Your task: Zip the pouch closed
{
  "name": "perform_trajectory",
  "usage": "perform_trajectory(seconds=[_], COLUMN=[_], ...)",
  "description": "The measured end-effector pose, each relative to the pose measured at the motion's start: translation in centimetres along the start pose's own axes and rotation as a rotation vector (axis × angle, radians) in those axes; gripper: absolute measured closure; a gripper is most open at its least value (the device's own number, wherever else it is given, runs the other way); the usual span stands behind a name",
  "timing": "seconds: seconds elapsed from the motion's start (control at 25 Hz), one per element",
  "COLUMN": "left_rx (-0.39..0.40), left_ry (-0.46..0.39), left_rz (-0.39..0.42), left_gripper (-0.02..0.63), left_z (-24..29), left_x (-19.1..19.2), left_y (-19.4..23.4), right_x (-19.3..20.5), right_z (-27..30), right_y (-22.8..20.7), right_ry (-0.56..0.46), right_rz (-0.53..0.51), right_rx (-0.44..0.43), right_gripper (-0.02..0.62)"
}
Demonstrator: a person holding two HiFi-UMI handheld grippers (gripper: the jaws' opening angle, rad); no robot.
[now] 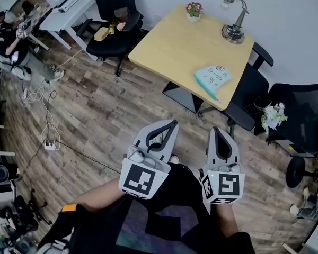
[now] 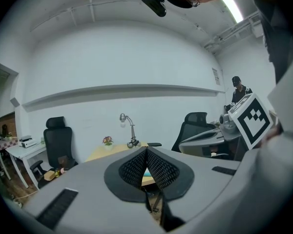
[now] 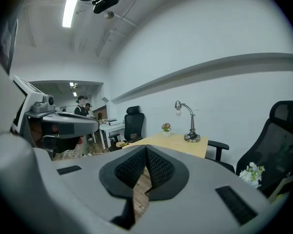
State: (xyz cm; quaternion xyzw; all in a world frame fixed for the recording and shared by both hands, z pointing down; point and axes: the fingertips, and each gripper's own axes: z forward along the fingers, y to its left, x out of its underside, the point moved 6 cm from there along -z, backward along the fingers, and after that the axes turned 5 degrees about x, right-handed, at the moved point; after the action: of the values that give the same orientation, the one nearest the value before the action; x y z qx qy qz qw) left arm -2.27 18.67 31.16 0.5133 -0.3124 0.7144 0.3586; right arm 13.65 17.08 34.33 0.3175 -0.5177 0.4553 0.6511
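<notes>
Pouch (image 1: 212, 79): pale teal, printed, lying flat near the front right edge of the wooden surface (image 1: 169, 46), with one corner close to the rim. The zipper line and slider are too small to make out in the head view.

Handling (judgement): soft fabric, light, limp, not fragile. It will likely skid and bunch on the smooth wood if the slider is pulled unanchored. Pinch the fabric end beside the zipper's start with one claw to anchor it. Take the slider tab with the other and draw it straight along the teeth, keeping low. The tab is probably small and slippery, so it needs a pinch right at the jaw tips.

Desk lamp (image 1: 235, 15) and flower pot (image 1: 193, 9) stand at the far edge, well apart from the pouch, and do not obstruct it.

Left claw (image 1: 171, 125): jaws pressed together, nothing between them. Right claw (image 1: 216, 130): likewise closed and empty. Both are held side by side over the wood floor, short of the surface and pointing toward it.
</notes>
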Motion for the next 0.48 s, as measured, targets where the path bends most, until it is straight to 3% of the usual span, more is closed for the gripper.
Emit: perform_trajectory(seconds=[0.48], left_rx=[0.216], left_ry=[0.005], left_rz=[0.009], left_gripper=[0.597], left_z=[10.6], left_x=[-0.3], left_y=[3.6], right_x=[0.1], right_z=[5.8], right_y=[-4.3], right_ry=[0.108], right_rz=[-0.022], right_rx=[0.157], right_gripper=[0.58])
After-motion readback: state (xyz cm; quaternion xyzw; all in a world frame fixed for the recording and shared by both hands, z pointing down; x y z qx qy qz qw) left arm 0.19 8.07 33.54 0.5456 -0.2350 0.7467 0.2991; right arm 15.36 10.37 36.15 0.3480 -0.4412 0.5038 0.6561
